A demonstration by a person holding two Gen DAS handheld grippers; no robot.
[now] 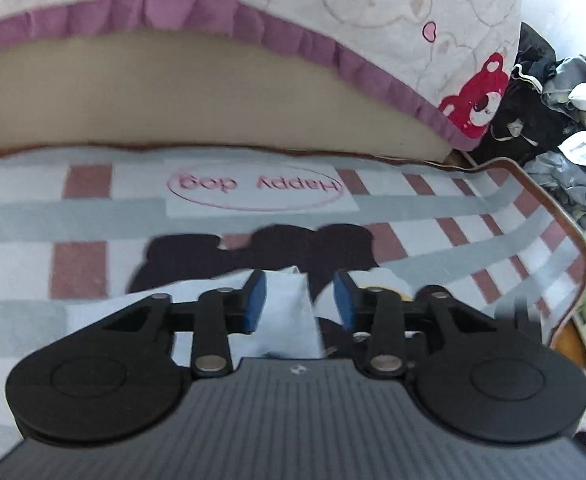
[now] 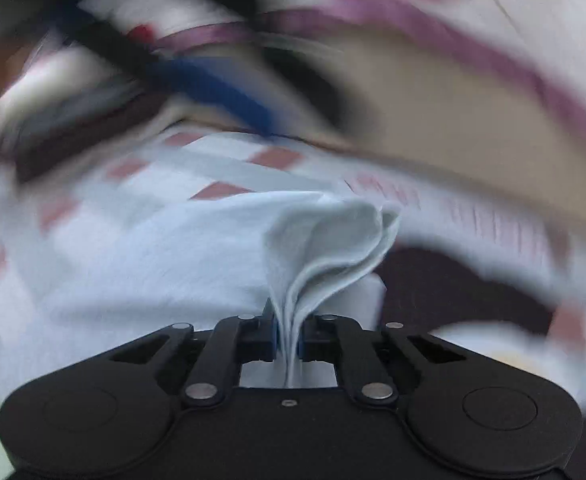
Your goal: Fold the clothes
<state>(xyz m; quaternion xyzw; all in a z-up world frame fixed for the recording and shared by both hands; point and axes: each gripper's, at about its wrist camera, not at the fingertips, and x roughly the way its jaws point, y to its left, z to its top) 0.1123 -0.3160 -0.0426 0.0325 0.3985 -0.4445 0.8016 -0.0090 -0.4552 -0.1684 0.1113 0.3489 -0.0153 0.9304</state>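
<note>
The left gripper hangs with its blue-padded fingers spread apart on either side of a raised corner of the pale blue cotton garment, which lies on the checked grey, white and rust-red mat printed "Happy dog". The right gripper has its fingers pinched together on a bunched fold of the same pale blue garment; that view is heavily blurred. At the far right sits a heap of dark clothes, beside the bear-print quilt with a purple frill.
</note>
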